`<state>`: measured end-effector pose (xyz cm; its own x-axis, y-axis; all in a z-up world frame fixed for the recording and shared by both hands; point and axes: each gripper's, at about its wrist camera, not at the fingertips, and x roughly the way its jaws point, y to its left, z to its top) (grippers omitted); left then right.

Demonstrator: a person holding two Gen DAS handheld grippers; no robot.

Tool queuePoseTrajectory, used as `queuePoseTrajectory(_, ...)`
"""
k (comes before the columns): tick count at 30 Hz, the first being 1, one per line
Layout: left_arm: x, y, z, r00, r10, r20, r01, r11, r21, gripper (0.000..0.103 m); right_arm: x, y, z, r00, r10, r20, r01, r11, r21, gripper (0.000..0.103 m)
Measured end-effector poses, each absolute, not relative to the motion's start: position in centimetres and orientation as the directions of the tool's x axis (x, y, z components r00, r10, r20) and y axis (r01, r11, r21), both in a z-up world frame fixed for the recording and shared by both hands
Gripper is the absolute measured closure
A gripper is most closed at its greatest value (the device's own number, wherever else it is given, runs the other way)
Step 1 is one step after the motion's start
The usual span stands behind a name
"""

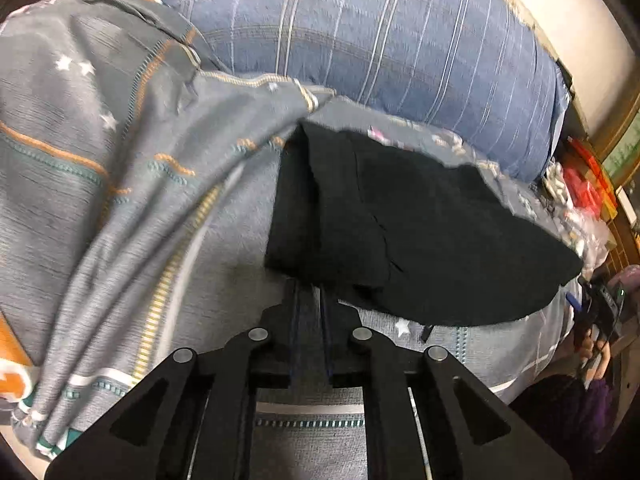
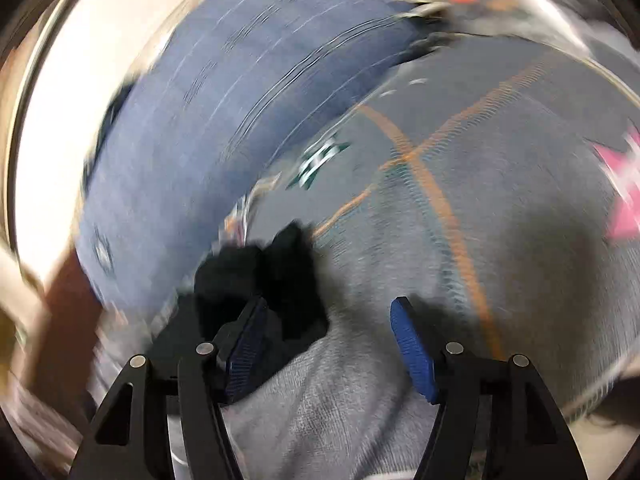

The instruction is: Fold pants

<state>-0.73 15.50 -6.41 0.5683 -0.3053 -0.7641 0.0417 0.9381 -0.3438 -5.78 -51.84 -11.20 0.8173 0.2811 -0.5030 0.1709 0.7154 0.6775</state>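
Observation:
The black pants lie partly folded on a grey patterned bedspread, spreading right from my left gripper. That gripper is shut on the near left edge of the pants, and its fingertips are hidden under the cloth. In the blurred right wrist view my right gripper stands open, its blue pads wide apart. A bunched end of the pants rests against the left finger, and the right pad is clear of the cloth.
A blue striped pillow lies along the far side of the bed. Small cluttered items, some red, sit beyond the bed's right edge. The bedspread rises in a large fold on the left. A pale wall stands behind the pillow.

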Motion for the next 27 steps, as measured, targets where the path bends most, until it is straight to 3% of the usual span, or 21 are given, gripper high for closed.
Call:
queuePoseTrajectory(6,-1.5,15.0,-3.1,0.721,-0.343,-0.603,0.097,0.910,-0.403,0.094,-4.9,-50.8,-9.3,0.842,0.228,-0.490,0.199,0.712,0.674,0.036)
queuePoseTrajectory(10,-0.1,13.6,-3.3,0.730,-0.436,-0.527,0.168,0.861,-0.479,0.080,-2.5,-48.8,-8.6,0.824,0.222,-0.521,0.222,0.720,0.658,0.036)
queuePoseTrajectory(14,1.7,11.6,-5.8,0.676,-0.479,-0.560,0.215,0.855,-0.472,0.080,-2.7,-46.5,-6.9,0.830,0.209,-0.518,0.185,0.772,0.608,0.036)
queuePoseTrajectory(18,3.5,10.8,-9.1,0.569,-0.463,-0.680,0.166,0.874,-0.456,0.081,-4.6,-46.9,-5.8,0.832,0.212,-0.513,0.212,0.732,0.647,0.036)
queuePoseTrajectory(22,4.2,11.7,-9.2,0.562,-0.493,-0.664,0.140,0.848,-0.511,0.081,-5.3,-47.3,-5.9,0.833,0.347,-0.431,0.172,0.577,0.799,0.036)
queuePoseTrajectory(27,3.9,11.2,-9.1,0.556,-0.478,-0.680,0.163,0.865,-0.475,0.081,-3.6,-45.7,-7.3,0.795,0.367,-0.483,0.262,0.509,0.820,0.036)
